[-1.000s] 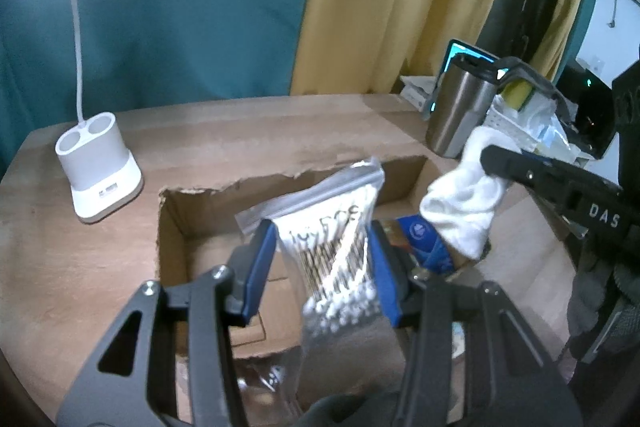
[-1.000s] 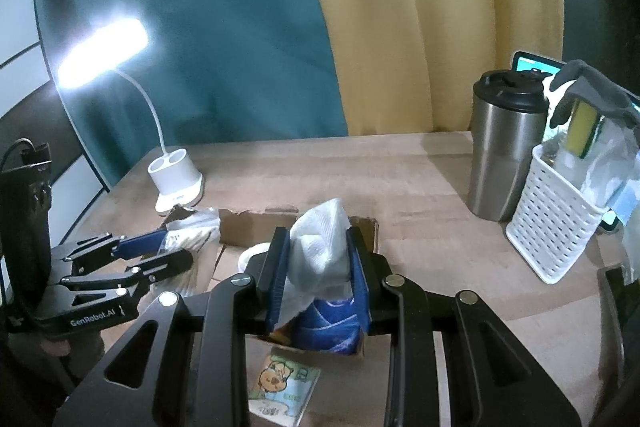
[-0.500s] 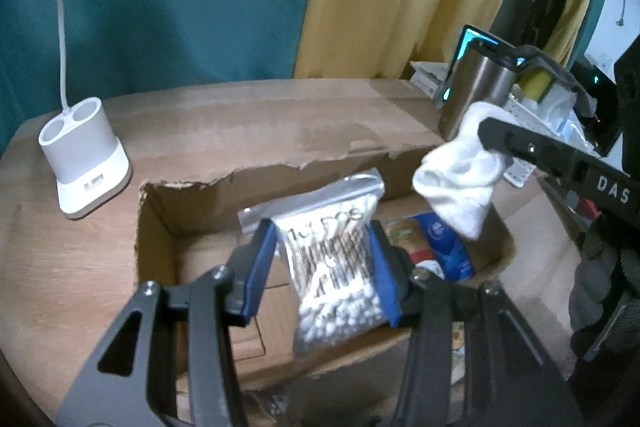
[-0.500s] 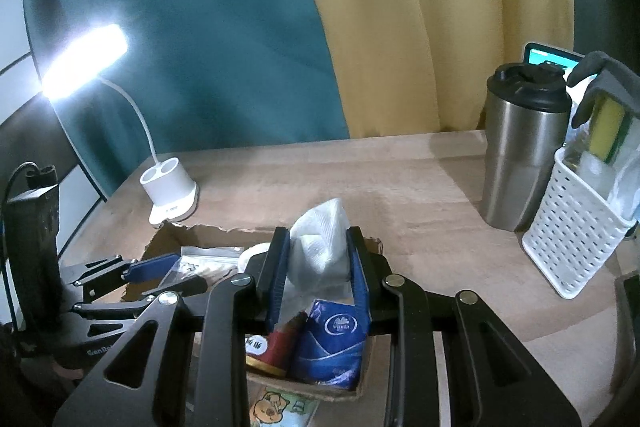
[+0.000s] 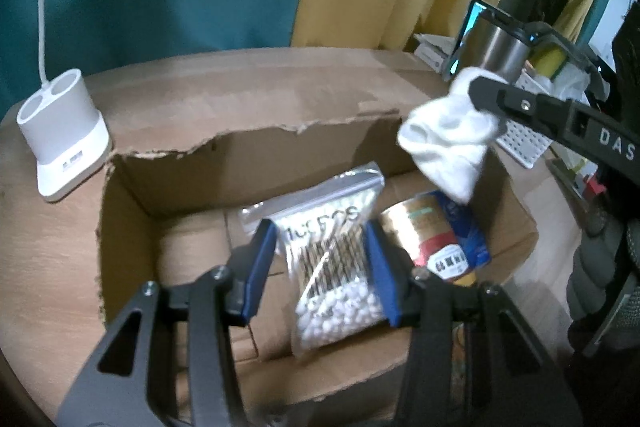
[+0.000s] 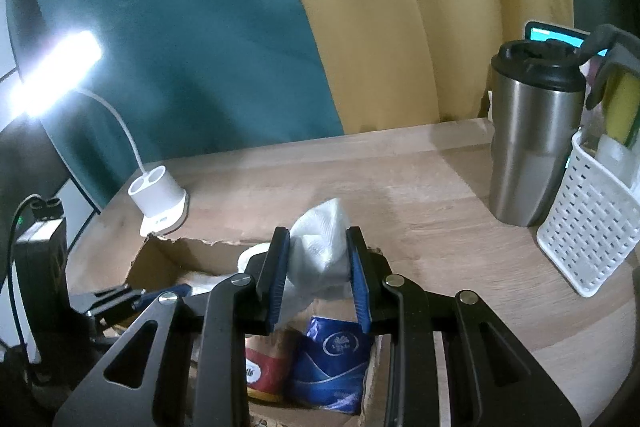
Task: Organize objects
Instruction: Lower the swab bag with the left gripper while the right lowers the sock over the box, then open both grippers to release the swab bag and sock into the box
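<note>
Spanning the wooden table (image 6: pixel 420 195), an open cardboard box (image 5: pixel 256 155) with a torn rim holds a red and gold pouch (image 5: pixel 432 239) and a blue packet (image 6: pixel 332 367) side by side at its right end. Beside the far right edge stands a steel tumbler (image 6: pixel 528 147), touching a white slotted basket (image 6: pixel 580 223) that carries a yellow sponge (image 6: pixel 620 107). A white lamp base (image 6: pixel 160 203) sits just beyond the box's left corner. The left gripper (image 5: pixel 320 267) is clamped on a clear bag of cotton swabs (image 5: pixel 336 267), held low inside the box. The right gripper (image 6: pixel 318 279) pinches a white cloth (image 6: pixel 320 251) above the box's right end.
</note>
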The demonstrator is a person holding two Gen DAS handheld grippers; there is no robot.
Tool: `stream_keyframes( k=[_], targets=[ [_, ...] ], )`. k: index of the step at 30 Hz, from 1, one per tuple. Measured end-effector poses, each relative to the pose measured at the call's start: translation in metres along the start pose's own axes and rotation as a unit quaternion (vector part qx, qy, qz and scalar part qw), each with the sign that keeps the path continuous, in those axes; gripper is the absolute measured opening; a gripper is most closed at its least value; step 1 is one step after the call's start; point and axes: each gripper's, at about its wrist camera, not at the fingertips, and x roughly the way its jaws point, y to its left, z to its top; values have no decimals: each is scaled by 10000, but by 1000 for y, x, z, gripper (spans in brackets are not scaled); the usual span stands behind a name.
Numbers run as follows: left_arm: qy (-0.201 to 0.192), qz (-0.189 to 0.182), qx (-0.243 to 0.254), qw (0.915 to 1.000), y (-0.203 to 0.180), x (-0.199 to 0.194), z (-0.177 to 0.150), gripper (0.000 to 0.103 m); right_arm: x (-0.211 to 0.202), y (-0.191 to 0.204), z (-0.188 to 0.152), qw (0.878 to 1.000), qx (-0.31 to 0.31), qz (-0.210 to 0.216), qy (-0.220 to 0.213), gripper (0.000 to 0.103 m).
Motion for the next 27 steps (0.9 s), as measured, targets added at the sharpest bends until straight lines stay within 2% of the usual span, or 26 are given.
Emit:
stream_keyframes(
  k=[8, 13, 17, 19, 27],
  targets=[
    [150, -82, -97, 9998, 4, 8, 0, 49, 15, 2, -6, 9997, 111, -119, 162, 33],
    [166, -107, -189, 9996, 5, 8, 0, 49, 19, 2, -12, 9984, -8, -520, 239, 40],
    [139, -82, -230, 9996, 6, 7, 1, 53, 18, 7, -18, 9948, -338, -924, 257, 53],
    [71, -108, -250, 9996, 6, 4, 2, 58, 20, 10, -22, 9925, -495, -1077, 305, 53],
    [-14, -43, -293, 9996, 11, -2, 0, 59, 28, 20, -37, 9841, -1013, -1296, 668, 52]
  ],
)
